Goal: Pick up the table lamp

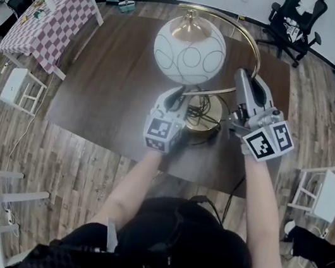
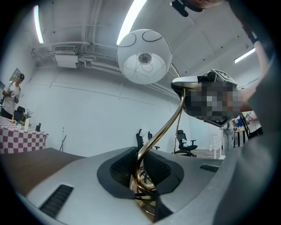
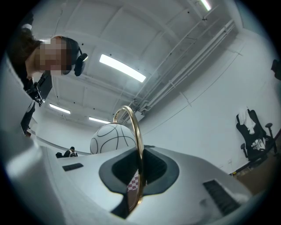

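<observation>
Off the left far corner of the brown table (image 1: 111, 88) stood a checkered table (image 1: 46, 19), and a white stool (image 1: 18, 88) stood just off the brown table's left edge. Over the middle of the brown table, toward its near edge, the left gripper (image 2: 140, 165) pointed level, and its two dark pads pinched the low part of the gold stem (image 2: 159, 136) of the table lamp (image 1: 189, 49), with the stem running up and to the right out of the gap. The lamp's round gold base (image 1: 202, 125) lay at the middle of the brown table, with dark cords (image 1: 199, 107) looped over it; whether the base touched the tabletop could not be told. The white globe shade (image 2: 144, 56), marked with thin dark rings, hung above the brown table's far half, under the top of the stem's wide arc. Over the brown table's right half, the right gripper (image 3: 139, 169) tilted upward, and its jaws were pressed nearly together on the thin upper sweep of that same arc, which rose straight from between the pads and curled over toward the shade. Beyond the brown table's far right corner stood black office chairs (image 1: 296, 21).
</observation>
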A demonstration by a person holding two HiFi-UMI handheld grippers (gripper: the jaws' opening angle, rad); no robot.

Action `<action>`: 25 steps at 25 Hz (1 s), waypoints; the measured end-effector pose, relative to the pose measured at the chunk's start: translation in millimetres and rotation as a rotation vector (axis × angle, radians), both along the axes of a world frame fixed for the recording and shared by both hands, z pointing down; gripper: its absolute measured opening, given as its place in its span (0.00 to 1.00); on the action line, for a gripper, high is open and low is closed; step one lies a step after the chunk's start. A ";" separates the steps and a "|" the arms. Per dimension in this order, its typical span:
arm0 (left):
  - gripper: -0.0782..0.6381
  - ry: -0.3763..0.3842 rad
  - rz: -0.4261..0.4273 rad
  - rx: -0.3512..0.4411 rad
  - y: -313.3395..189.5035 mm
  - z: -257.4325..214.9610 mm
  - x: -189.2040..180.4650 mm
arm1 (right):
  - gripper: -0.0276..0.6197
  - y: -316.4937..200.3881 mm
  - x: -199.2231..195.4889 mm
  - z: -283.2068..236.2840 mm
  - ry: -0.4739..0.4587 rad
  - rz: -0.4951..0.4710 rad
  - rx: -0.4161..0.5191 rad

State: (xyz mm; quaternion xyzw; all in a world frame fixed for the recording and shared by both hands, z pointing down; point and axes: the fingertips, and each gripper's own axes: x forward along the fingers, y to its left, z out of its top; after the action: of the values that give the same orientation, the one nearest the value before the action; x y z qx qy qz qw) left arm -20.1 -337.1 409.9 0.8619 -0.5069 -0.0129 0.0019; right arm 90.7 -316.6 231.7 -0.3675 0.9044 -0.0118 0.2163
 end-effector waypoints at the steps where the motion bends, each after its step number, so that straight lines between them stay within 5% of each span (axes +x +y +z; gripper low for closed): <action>1: 0.19 0.000 0.001 0.002 -0.5 -1.2 -0.1 | 0.06 0.0 -0.1 -1.1 0.000 0.000 0.001; 25: 0.19 -0.006 0.000 0.035 -0.9 -24.9 -2.0 | 0.05 6.1 -4.9 -26.5 -0.001 -0.005 0.043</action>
State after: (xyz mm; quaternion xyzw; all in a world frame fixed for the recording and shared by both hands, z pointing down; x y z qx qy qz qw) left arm -22.1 -338.0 385.0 0.8619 -0.5065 -0.0192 -0.0148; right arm 85.9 -310.6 205.1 -0.3606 0.9052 0.0069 0.2246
